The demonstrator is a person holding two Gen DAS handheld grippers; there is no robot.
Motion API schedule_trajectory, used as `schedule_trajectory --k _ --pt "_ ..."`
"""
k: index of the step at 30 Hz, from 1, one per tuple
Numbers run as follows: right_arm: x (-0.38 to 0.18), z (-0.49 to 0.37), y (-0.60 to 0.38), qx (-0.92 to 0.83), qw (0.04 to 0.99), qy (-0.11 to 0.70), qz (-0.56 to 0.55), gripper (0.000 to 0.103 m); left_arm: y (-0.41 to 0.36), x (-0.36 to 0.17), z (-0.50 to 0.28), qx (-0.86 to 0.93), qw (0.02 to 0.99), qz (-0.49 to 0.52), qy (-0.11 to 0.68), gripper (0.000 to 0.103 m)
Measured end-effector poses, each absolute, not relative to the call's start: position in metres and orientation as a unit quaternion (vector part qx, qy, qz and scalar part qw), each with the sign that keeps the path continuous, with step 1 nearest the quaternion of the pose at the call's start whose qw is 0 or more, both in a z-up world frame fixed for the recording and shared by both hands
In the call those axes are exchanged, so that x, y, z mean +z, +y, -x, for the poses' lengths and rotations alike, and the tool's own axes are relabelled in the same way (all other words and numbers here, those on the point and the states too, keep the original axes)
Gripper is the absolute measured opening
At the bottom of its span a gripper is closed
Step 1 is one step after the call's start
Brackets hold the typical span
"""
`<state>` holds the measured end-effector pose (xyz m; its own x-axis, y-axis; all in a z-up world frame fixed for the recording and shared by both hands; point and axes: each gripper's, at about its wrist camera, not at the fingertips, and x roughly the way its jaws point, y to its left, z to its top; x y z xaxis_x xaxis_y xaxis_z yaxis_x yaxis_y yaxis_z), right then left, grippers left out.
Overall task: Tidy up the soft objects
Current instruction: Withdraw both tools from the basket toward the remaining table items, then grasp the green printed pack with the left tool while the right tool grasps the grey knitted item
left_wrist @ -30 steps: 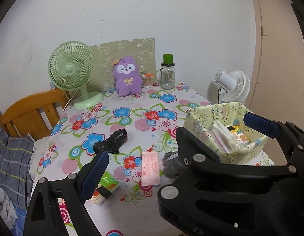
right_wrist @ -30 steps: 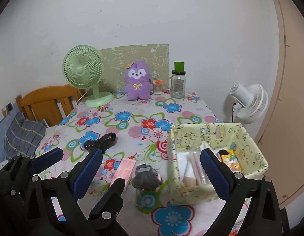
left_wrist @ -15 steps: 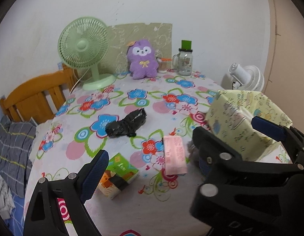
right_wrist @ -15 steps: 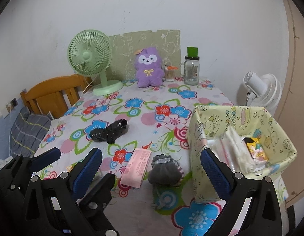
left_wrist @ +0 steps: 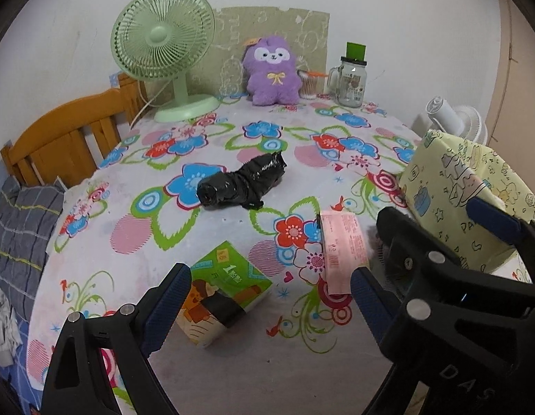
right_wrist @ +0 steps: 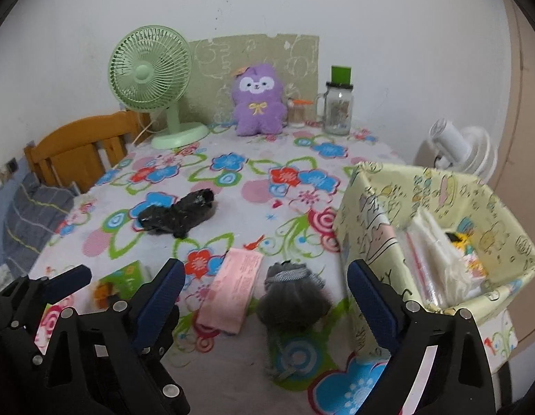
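On the flowered tablecloth lie a green and orange tissue pack (left_wrist: 224,299), a pink packet (left_wrist: 343,247), a black plastic bundle (left_wrist: 241,185) and a grey soft pouch (right_wrist: 293,299). My left gripper (left_wrist: 271,294) is open and empty, low over the table with the tissue pack just ahead between its fingers. My right gripper (right_wrist: 264,288) is open and empty; the pink packet (right_wrist: 234,292) and the grey pouch lie between its fingers. A yellow fabric basket (right_wrist: 378,207) stands at the right with packets inside.
A green fan (left_wrist: 163,45), a purple plush (left_wrist: 272,71), a glass jar with a green lid (left_wrist: 350,79) and a card board stand at the back by the wall. A wooden chair (left_wrist: 60,138) is at the left. A white fan (right_wrist: 457,145) stands beyond the basket.
Both grippers have dropped lower and closer to the table. The left view has swung left, so the tissue pack now sits between its fingers. Both stay open and empty.
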<state>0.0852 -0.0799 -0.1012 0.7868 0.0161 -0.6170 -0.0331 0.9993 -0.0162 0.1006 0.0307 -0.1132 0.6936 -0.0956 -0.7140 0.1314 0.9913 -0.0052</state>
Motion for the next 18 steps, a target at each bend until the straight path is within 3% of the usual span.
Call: schedule_trajectory --k 3,7,12,18 --pt "-0.103 -0.088 -0.076 0.002 0.944 0.329 0.023 0.087 0.032 -0.117 -0.105 -0.056 0.918 -0.022 0.391 0.094" --pt "-0.104 -0.09 -0.072 0.005 0.945 0.328 0.024 0.086 0.036 -0.119 -0.109 -0.051 0.919 -0.027 0.39 0.094" --pt "-0.104 -0.09 -0.066 -0.009 0.945 0.325 0.034 0.068 0.042 -0.121 -0.113 -0.046 0.919 -0.032 0.389 0.094" --pt "-0.108 -0.092 -0.059 -0.003 0.944 0.329 0.036 0.066 0.049 -0.125 -0.115 -0.041 0.918 -0.033 0.393 0.094"
